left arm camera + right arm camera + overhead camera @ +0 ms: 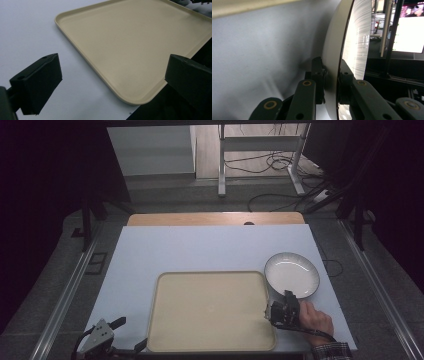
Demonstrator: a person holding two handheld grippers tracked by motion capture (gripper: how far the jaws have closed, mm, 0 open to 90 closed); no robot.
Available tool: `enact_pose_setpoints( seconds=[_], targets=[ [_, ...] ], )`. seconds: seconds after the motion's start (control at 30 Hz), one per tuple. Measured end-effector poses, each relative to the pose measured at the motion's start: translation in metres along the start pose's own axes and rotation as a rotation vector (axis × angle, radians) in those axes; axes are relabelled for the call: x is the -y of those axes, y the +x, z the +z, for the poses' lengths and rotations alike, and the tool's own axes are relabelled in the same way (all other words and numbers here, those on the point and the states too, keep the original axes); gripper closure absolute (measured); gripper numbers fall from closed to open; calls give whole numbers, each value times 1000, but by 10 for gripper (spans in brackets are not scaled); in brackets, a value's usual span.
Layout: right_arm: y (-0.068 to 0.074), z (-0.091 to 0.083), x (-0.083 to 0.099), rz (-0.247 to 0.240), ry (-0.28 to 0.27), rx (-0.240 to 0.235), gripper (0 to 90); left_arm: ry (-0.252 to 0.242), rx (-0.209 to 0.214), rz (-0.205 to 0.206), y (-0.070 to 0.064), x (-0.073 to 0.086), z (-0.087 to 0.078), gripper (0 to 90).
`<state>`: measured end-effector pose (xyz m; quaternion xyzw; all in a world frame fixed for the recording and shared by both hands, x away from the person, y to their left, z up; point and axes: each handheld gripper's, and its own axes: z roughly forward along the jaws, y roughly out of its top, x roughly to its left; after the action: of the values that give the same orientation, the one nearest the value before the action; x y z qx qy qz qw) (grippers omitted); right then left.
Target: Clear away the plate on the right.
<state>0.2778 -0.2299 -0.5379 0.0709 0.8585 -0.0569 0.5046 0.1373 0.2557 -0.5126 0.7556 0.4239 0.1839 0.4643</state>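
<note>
Clamping the near rim of the round white ceramic plate with a dark ribbed edge (292, 274), right gripper (283, 307) at the beige rectangular plastic tray's (210, 310) right edge, jaws closed tight on either face of the rim as seen in the right gripper view (331, 82). Plate just beyond the tray's far right corner, on the pale blue table sheet (200, 250), near edge beside the tray rim. Left gripper (117, 335) off the tray's near left corner, jaws spread wide, holding nothing, near corner of the tray (140, 100) between them.
</note>
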Motion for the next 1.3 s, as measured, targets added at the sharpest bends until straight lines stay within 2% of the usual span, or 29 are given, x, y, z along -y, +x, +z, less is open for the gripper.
enact_pose_setpoints(
  seconds=[0.07,0.2,0.4,0.67,0.7,0.73,0.77,0.83,0.9,0.93,0.97,1.03,1.1,1.17,1.23,1.3],
  targets=[
    [-1,-4,-2,9,0,18,801,0,0,-1,0,0,0,6],
    [-2,-8,-4,2,-10,24,799,0,1,0,0,0,0,6],
    [-1,-19,-16,-6,-52,28,795,0,1,-1,0,0,0,6],
    [3,-38,-36,-38,-121,59,794,1,1,-1,0,0,0,6],
    [3,-41,-39,-47,-126,31,794,1,1,-2,0,0,0,6],
    [3,-41,-40,-45,-154,10,794,1,1,-2,0,0,0,6],
    [5,-41,-42,-47,-178,17,793,1,1,-2,0,0,0,6],
    [7,-44,-47,-57,-190,16,793,1,1,-2,0,0,0,6],
    [8,-45,-48,-57,-193,17,792,1,1,-2,0,0,0,6],
    [9,-52,-54,-75,-176,27,791,1,1,-2,0,0,0,6],
    [10,-50,-55,-68,-213,18,791,2,1,-3,0,0,0,6],
    [11,-53,-57,-80,-202,17,791,2,1,-2,0,0,1,6],
    [14,-57,-64,-82,-244,18,791,4,1,-1,0,0,1,6],
    [16,-61,-69,-92,-261,20,791,3,1,-2,0,0,1,6],
    [16,-63,-70,-100,-250,16,791,3,1,-3,0,0,1,6],
    [20,-66,-78,-98,-285,16,789,4,1,-2,0,0,1,6]
  ],
)
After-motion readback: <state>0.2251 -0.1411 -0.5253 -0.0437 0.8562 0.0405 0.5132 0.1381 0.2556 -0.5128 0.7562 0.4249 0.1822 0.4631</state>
